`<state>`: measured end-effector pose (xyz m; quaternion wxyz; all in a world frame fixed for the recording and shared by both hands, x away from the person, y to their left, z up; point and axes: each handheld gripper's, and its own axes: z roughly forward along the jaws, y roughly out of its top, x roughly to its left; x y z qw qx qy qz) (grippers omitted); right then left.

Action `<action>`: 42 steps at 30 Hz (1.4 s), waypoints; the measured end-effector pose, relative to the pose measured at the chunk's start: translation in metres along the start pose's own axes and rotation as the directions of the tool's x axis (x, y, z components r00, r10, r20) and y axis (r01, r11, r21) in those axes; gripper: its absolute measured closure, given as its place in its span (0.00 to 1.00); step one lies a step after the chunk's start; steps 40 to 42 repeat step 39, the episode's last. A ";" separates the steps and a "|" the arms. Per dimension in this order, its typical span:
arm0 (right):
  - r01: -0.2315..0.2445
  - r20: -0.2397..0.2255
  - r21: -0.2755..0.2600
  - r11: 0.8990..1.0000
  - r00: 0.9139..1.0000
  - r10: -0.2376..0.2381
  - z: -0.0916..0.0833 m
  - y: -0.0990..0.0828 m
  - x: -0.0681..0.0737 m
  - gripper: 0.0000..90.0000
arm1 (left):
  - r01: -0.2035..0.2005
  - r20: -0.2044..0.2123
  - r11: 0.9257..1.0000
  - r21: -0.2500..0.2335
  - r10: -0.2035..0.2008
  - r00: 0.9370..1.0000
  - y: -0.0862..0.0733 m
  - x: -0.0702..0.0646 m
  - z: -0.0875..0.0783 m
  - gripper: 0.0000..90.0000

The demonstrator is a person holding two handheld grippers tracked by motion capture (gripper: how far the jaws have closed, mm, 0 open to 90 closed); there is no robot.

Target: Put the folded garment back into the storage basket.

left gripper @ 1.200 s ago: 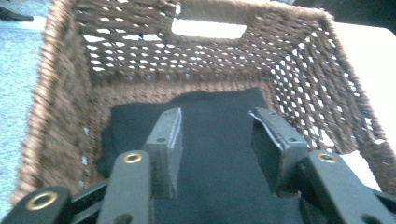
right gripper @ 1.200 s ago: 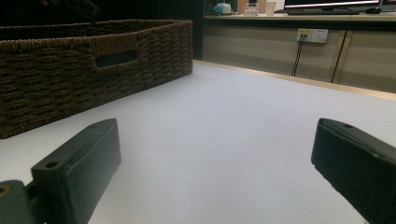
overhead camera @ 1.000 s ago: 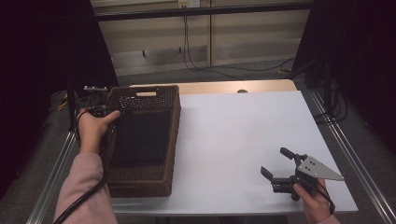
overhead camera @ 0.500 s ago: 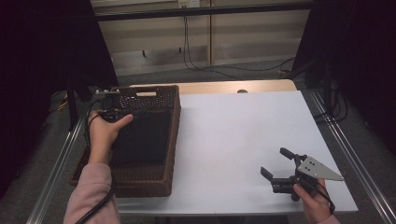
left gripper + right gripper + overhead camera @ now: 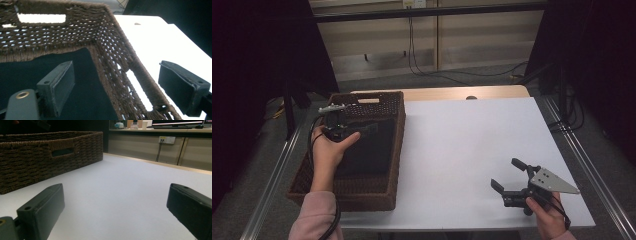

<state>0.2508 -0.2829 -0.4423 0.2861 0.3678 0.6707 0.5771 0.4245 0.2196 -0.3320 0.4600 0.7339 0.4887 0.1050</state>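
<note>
A brown woven basket (image 5: 397,150) stands on the left of the white table (image 5: 472,145), with a dark lining (image 5: 367,152) covering its floor. My left gripper (image 5: 371,129) is held over the basket's far part, pointing toward its right wall. In the left gripper view the basket wall (image 5: 112,45) runs between the jaws of the left gripper (image 5: 118,75), one jaw over the lining (image 5: 25,72) and the other over the table. The jaws have just been opening and the pads press on nothing. My right gripper (image 5: 504,173) rests open near the table's front right, with nothing between its fingers.
The right gripper view looks past the right gripper (image 5: 115,195) across bare table (image 5: 120,177) to the basket (image 5: 50,157) with its handle slot. A wooden strip (image 5: 447,93) edges the far side. Metal rails (image 5: 592,175) run along both table sides.
My left hand has moved from the basket's far-left corner rightward over its inside, and its jaws have spread apart. The right gripper has stayed put.
</note>
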 end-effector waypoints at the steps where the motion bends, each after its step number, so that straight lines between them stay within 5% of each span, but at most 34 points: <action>1: -0.001 0.004 0.001 1.000 1.000 0.001 0.000 0.000 0.000 0.01 | -0.006 0.002 1.000 -0.015 0.006 1.000 -0.001 -0.001 0.000 0.15; 21: 0.002 -0.001 0.002 1.000 1.000 -0.002 0.000 0.000 0.001 0.01 | -0.055 0.062 0.992 -0.112 0.062 0.996 -0.017 -0.028 -0.009 0.10; 28: 0.004 -0.003 0.002 1.000 1.000 -0.004 0.000 0.000 0.001 0.01 | -0.076 0.073 0.991 -0.110 0.084 0.994 -0.022 -0.037 -0.011 0.10; 34: 0.010 -0.002 0.005 1.000 1.000 -0.010 0.000 0.000 0.001 0.01 | -0.130 0.079 0.981 -0.141 0.142 0.987 -0.020 -0.047 -0.016 0.09; 42: 0.011 0.005 0.013 1.000 1.000 -0.011 0.001 0.000 0.001 0.01 | -0.111 0.096 0.981 -0.161 0.128 0.987 -0.023 -0.047 -0.014 0.08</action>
